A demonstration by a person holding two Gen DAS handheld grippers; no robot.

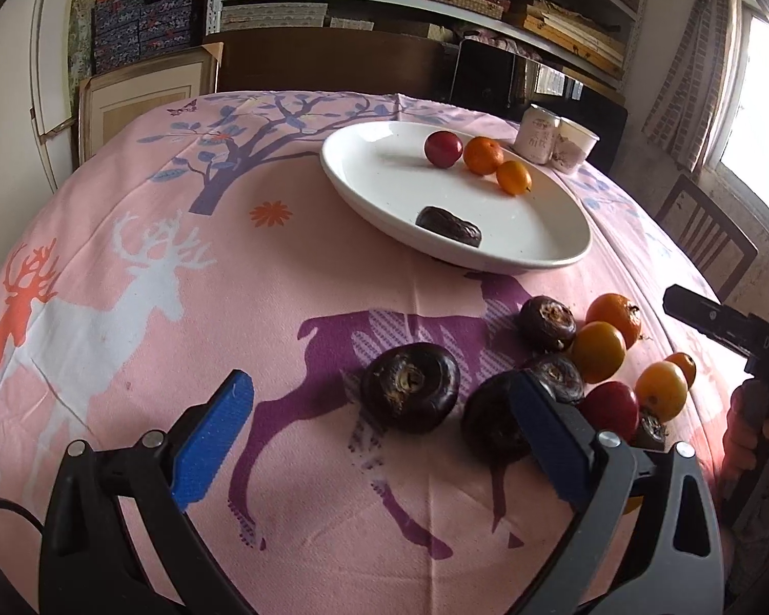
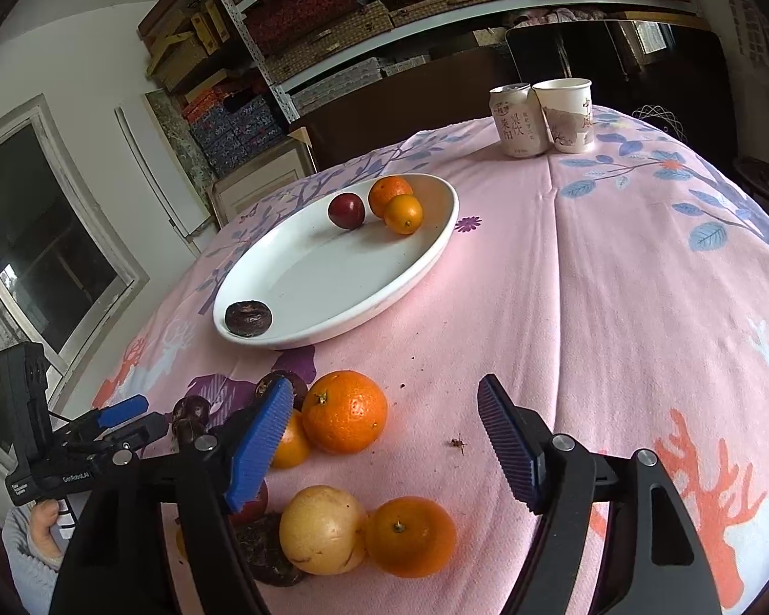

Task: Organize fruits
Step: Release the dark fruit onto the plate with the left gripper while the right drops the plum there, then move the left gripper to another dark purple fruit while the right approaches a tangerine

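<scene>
Both tongs, left [image 1: 379, 441] and right [image 2: 384, 446], gape wide, empty. Loose fruit pile [image 2: 343, 412] sits near surface's front edge; plate [image 2: 302, 338] mid-surface. Risk: round fruit gets nudged, rolls off.

Daylight from a blown-out window [image 1: 759, 102] lights both views evenly, fruit shadows soft, focus sharp centrally, strong fisheye bending and dark vignetted corners

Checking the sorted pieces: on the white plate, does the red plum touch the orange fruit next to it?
Apart. In the left wrist view a strip of white plate shows between the red plum and the orange fruit; the right wrist view shows a gap too.
</scene>
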